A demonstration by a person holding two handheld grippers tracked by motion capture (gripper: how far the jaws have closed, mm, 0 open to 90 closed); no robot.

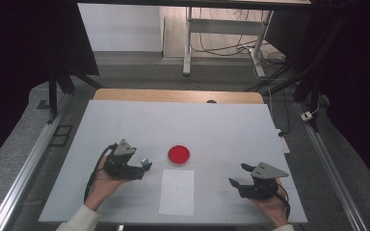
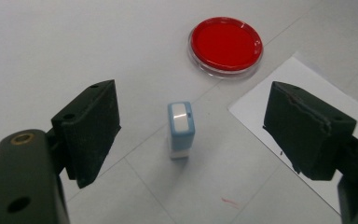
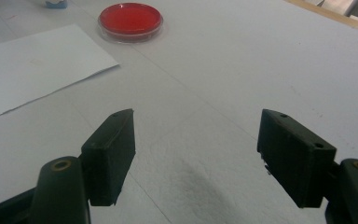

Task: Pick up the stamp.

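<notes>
A small blue-and-white stamp block stands upright on the white table. It sits between the jaws of my left gripper, which is open and touches it on neither side. In the high view the stamp block is at the tip of the left gripper. A round red dish lies just beyond it, right of the block. A white paper sheet lies in front of the dish. My right gripper is open and holds nothing, right of the sheet.
The right gripper view looks across bare table between its open jaws toward the red dish and the paper sheet. A wooden table edge runs along the far side. Metal rails flank the table.
</notes>
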